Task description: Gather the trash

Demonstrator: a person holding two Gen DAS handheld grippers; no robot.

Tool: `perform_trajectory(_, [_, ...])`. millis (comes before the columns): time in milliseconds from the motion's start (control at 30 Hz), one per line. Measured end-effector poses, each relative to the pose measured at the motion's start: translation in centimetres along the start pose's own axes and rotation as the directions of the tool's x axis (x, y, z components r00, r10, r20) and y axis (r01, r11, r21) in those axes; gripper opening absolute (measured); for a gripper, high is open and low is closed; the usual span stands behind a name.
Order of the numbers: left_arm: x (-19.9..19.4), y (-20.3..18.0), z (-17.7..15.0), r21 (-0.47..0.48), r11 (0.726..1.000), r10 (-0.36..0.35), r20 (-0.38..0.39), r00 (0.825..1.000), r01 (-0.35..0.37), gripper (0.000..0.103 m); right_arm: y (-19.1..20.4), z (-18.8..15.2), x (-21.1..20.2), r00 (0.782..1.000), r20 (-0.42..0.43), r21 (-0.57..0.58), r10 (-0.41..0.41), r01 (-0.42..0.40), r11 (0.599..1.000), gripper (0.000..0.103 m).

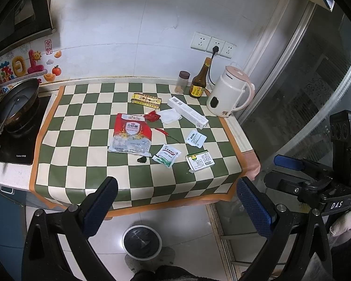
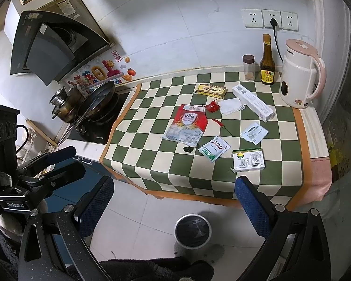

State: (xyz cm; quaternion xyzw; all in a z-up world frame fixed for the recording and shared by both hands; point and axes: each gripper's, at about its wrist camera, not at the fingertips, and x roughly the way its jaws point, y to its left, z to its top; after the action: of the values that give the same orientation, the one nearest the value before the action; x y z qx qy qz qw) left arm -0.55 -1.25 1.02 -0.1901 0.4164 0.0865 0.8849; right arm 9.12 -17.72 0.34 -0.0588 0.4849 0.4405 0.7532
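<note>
Both grippers are hanging side by side over the floor short of the counter, the left gripper (image 1: 176, 201) and right gripper (image 2: 174, 199) each spreading its jaws wide on nothing. Below them a round trash bin (image 1: 142, 242) is standing on the tiles. Farther off, the red-and-white sugar bag (image 1: 130, 135), sachets and a medicine box (image 1: 200, 160) are lying on the checkered mat (image 1: 82, 164).

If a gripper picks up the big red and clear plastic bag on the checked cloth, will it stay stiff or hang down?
The red and clear plastic bag lies flat and wrinkled on the green and cream checked cloth, so it probably hangs limp and weighs little. Its glossy film may slip between the fingers. Lying so flat, an edge may be hard to catch.
</note>
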Motion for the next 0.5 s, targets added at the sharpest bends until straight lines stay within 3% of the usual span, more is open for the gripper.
perform_trajectory(500, [0.0,0.4,0.1,0.000,1.000,0.004,-0.005,1.000,-0.004,0.103,0.5,0.1,-0.1,1.000,0.001,-0.001,0.007,-0.007,1.000,0.103])
